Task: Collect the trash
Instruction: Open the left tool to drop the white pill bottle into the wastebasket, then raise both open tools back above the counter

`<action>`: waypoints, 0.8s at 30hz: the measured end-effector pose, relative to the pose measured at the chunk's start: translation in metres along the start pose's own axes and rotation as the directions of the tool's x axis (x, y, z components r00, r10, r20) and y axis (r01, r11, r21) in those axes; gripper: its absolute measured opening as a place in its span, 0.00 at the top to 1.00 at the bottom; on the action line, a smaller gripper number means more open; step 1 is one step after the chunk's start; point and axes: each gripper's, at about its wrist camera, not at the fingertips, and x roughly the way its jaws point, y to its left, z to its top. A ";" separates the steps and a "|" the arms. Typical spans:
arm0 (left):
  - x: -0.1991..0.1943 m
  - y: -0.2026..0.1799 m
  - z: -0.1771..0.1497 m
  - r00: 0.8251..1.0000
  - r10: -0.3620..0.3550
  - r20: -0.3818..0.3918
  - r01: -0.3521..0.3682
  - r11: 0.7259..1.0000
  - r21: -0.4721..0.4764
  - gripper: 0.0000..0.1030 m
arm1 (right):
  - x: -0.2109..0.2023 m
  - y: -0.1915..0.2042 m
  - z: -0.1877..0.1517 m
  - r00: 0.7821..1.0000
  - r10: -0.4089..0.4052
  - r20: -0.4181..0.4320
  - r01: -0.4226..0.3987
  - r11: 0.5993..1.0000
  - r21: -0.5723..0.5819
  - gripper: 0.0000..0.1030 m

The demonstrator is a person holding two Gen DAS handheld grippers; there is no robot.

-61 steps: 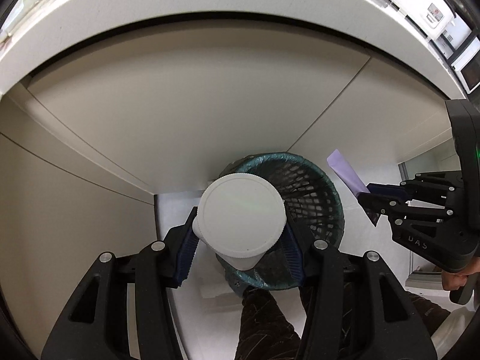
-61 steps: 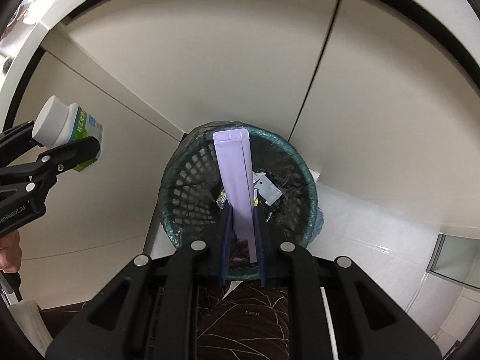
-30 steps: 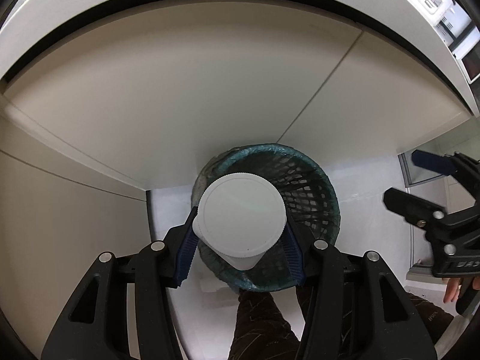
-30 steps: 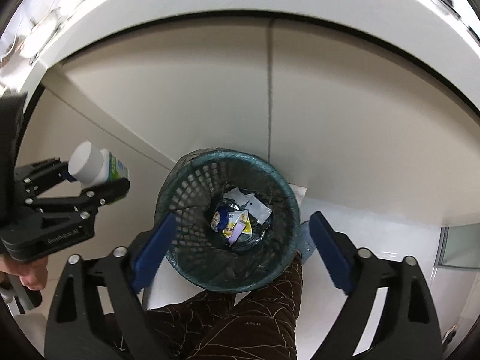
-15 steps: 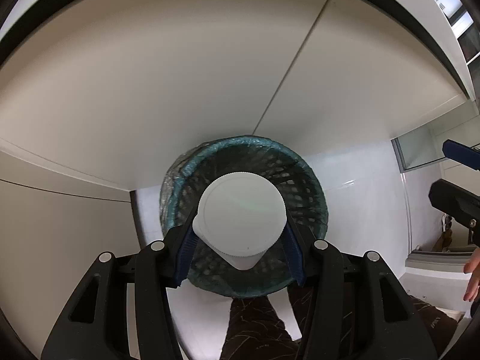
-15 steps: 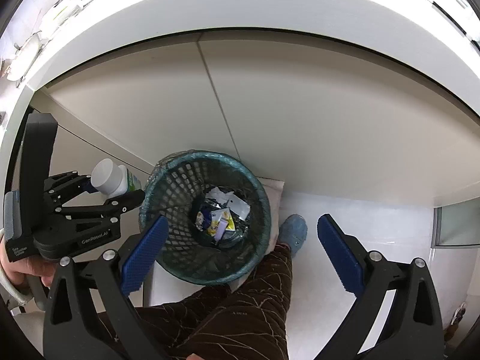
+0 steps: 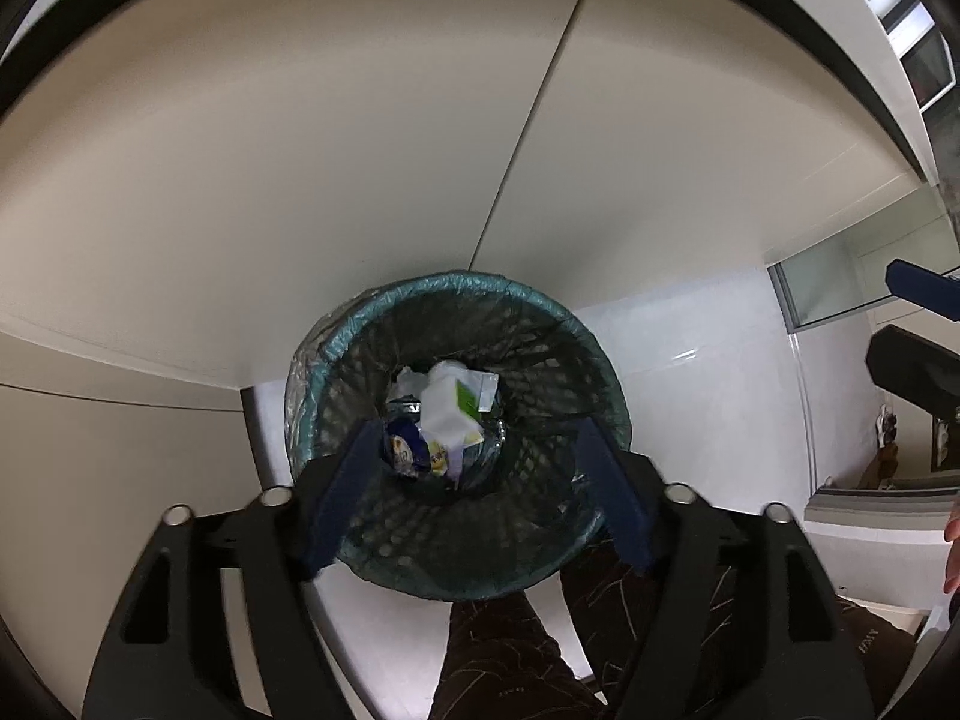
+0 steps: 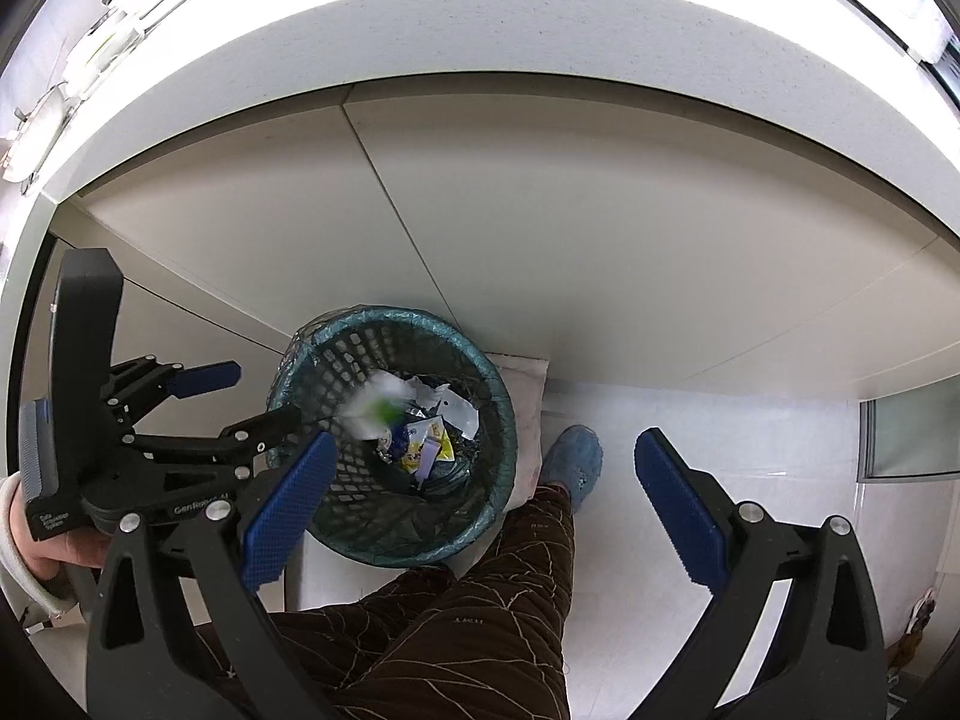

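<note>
Both your tools, left [image 7: 474,480] and right [image 8: 480,480], hang empty with jaws apart, the left's just widened, above the teal mesh wastebasket [image 7: 459,558] where the white plastic bottle [image 7: 447,411] drops.

Left gripper [image 7: 474,456]: pointing steeply down, jaws just opening, nothing between them.
Right gripper [image 8: 480,474]: pointing steeply down, jaws spread wide, empty.

White tiled floor [image 7: 690,372], glossy. Standing on it: one teal mesh wastebasket [image 7: 591,336], lined with a dark bag, against the cream cabinet fronts [image 7: 360,180] at its 12 o'clock. At the basket's 3 o'clock, right-wrist view: one blue slipper [image 8: 573,459], touching the floor beside a pale mat [image 8: 525,369].
</note>
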 end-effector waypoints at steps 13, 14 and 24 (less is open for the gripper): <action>-0.054 0.007 0.008 0.990 -0.057 0.129 0.062 0.997 -0.035 0.06 | -0.014 -0.002 0.010 0.999 0.032 0.044 -0.033 0.999 0.017 0.07; -0.060 0.009 0.007 0.989 -0.053 0.140 0.059 0.998 -0.039 0.06 | -0.017 -0.003 0.011 0.998 0.032 0.055 -0.033 0.999 0.021 0.07; -0.133 0.034 0.021 0.959 0.011 0.283 0.028 0.990 -0.135 0.06 | -0.071 -0.012 0.044 0.976 0.031 0.215 -0.046 0.997 0.063 0.07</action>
